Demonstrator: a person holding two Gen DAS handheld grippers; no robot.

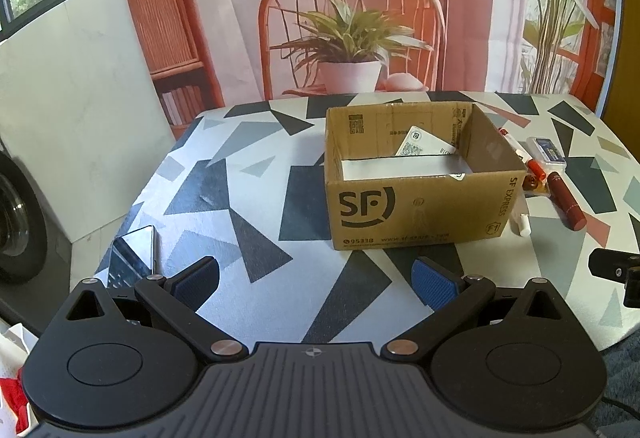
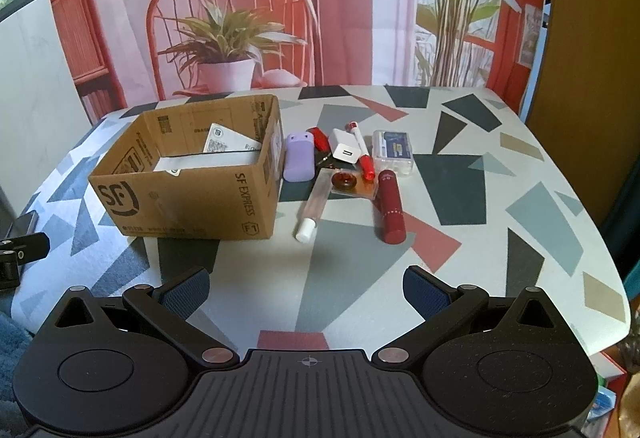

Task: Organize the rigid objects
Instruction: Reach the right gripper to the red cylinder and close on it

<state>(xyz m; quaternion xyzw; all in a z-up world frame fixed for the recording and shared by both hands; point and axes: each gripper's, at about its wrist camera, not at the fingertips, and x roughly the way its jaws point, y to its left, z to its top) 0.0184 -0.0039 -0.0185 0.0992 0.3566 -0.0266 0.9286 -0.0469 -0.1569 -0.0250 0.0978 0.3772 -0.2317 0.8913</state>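
Both claws hover low over the near edge of the table [image 2: 472,126], whose smooth top carries a print of angular grey, dark teal and red shards on white. Left claw [image 1: 316,284]: spread wide, nothing between its blue, cross-hatched rubber pads [image 1: 434,284]. Right claw [image 2: 306,290]: likewise released and empty, black hinged linkages splayed. An open-topped corrugated cardboard box [image 2: 192,198], rectangular, printed "SF EXPRESS" in black, sits left of centre in the right wrist view; inside, a white card [image 2: 232,144] with a QR code leans against the back wall above a flat white sheet [image 2: 208,162]. The loose rigid items cluster just to the right of the box: a matte lilac rounded case [image 2: 298,158] beside the box wall; a white cuboid charger [image 2: 346,150]; a slim white pen with red cap [image 2: 362,152]; a clear plastic lidded case [image 2: 394,152]; a glossy red ring [image 2: 346,182] on a transparent orange slab; a clear glass tube with white cap [image 2: 312,210], lying flat; a dark red metallic cylinder [image 2: 390,208], also on its side. In the left wrist view a dark glass-faced phone [image 1: 132,258] lies at the table's left edge.
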